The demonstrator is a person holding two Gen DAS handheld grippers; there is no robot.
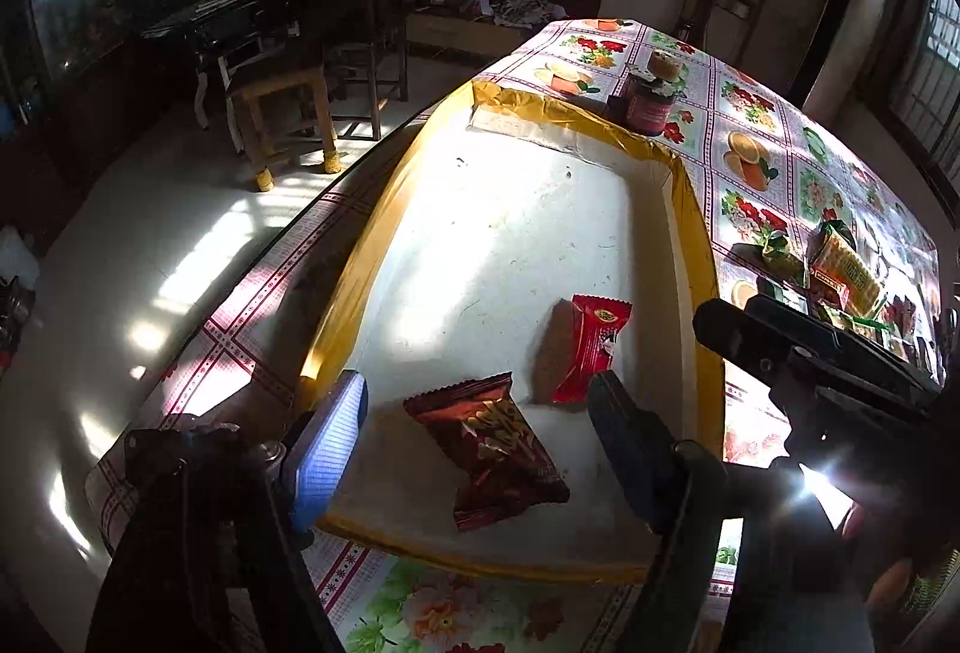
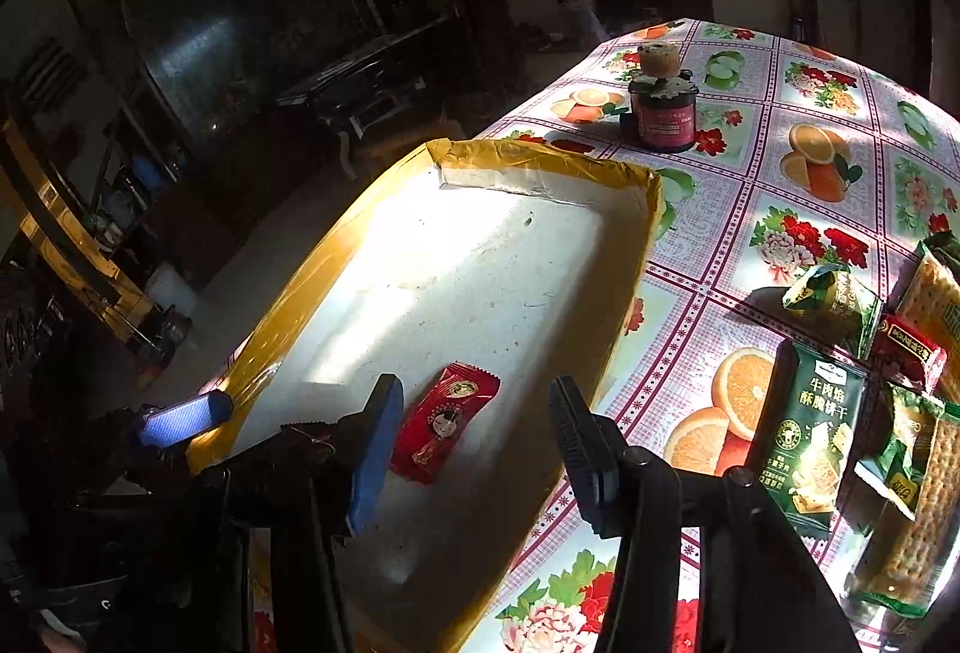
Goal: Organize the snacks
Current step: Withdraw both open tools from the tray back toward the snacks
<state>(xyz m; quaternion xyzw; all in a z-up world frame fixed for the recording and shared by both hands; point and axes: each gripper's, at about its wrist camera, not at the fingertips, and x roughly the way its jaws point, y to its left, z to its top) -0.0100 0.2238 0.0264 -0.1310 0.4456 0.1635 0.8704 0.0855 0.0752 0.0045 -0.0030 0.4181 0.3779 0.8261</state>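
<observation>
A white tray with a yellow taped rim (image 1: 384, 209) (image 2: 540, 155) lies on the fruit-patterned tablecloth. In it lie a dark red snack packet (image 1: 498, 449) and a bright red packet (image 1: 591, 347) (image 2: 444, 419). My left gripper (image 1: 480, 431) is open and empty, its fingers on either side of the dark red packet, just above it. My right gripper (image 2: 474, 449) is open and empty over the tray's near right part, close to the bright red packet. A pile of loose snacks (image 2: 852, 377) (image 1: 834, 275) lies on the table right of the tray.
A dark jar with a small cup on top (image 2: 663, 113) (image 1: 651, 98) stands beyond the tray's far corner. The table edge runs along the tray's left side, with floor, a stool (image 1: 282, 113) and dark furniture beyond.
</observation>
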